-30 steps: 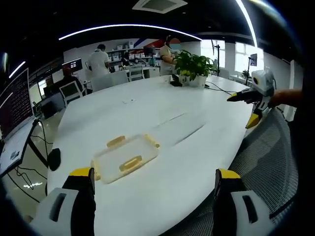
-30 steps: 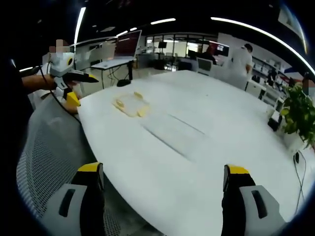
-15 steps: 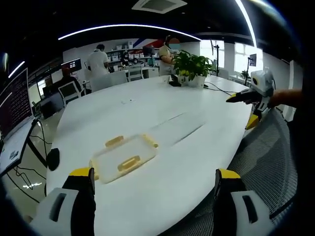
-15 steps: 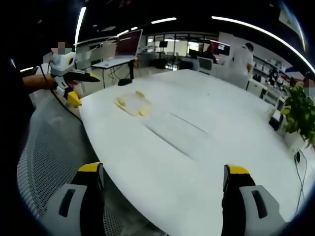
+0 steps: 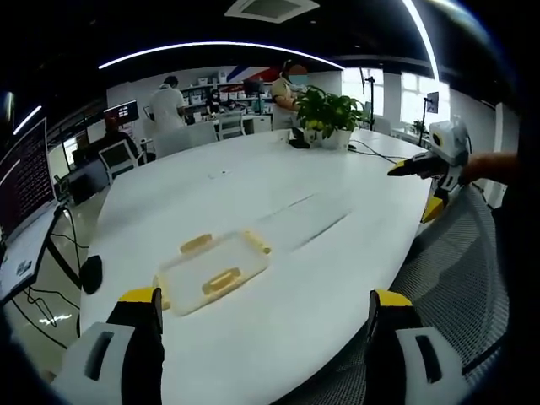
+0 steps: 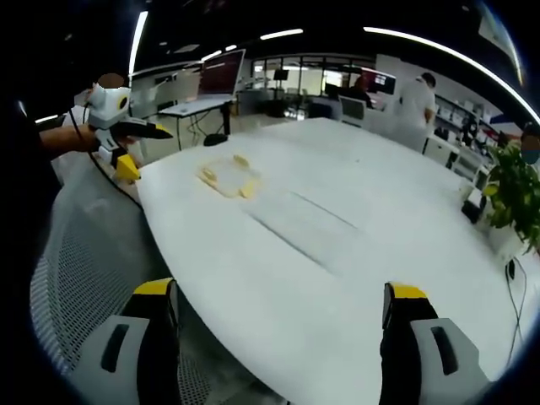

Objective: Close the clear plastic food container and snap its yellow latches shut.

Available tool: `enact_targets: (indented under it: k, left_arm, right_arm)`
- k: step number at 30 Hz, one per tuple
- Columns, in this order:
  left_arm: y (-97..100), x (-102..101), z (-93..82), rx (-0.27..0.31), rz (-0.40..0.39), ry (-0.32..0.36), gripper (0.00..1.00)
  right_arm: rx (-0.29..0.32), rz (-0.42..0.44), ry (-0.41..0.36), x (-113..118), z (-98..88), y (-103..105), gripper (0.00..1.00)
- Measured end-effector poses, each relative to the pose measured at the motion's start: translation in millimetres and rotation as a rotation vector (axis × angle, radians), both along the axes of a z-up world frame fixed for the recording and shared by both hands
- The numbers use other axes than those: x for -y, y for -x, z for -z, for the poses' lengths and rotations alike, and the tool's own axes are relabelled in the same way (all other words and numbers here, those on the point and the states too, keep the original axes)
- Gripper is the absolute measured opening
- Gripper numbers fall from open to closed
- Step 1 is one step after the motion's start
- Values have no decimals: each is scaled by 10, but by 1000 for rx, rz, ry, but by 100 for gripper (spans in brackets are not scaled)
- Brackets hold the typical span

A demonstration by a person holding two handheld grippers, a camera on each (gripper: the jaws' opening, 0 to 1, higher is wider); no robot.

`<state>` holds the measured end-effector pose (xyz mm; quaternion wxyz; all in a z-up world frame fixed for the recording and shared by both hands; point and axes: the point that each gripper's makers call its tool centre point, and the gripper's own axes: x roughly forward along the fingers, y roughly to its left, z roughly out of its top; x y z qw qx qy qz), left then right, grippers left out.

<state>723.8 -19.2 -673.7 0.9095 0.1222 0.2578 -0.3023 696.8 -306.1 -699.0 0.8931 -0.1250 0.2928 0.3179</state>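
The clear plastic food container [image 5: 214, 272] lies flat on the white oval table [image 5: 278, 202], close to the table's near-left edge in the left gripper view, with its lid lying on it. Yellow latches [image 5: 223, 280] show along its sides: one on the side facing the camera, one on the far side, and one at each short end. In the right gripper view the same container [image 6: 226, 176] sits far off toward the table's left end, small and pale.

The left gripper [image 5: 263, 314] hangs short of the table edge nearest the container, its yellow-tipped jaws spread wide with nothing between them. In the right gripper view it [image 6: 126, 139] appears beyond the table's left end, held by a hand.

The right gripper [image 6: 278, 305] is likewise spread apart and empty, over the long edge of the table, well apart from the container. In the left gripper view it [image 5: 434, 164] is seen past the table's right edge, above a grey mesh chair [image 5: 456, 278].

A potted plant [image 5: 331, 114] stands at the table's far end, with cables beside it. Beyond the table are desks, monitors and standing people [image 5: 170, 105].
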Motion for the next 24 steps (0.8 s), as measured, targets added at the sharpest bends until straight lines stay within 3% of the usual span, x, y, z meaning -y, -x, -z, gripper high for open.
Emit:
enact_targets:
  k: [24]
  left_arm:
    - [-36,-26,-36,0,12,-5,99]
  right_arm:
    - [-13,-61,20,-24,-57,-41,98]
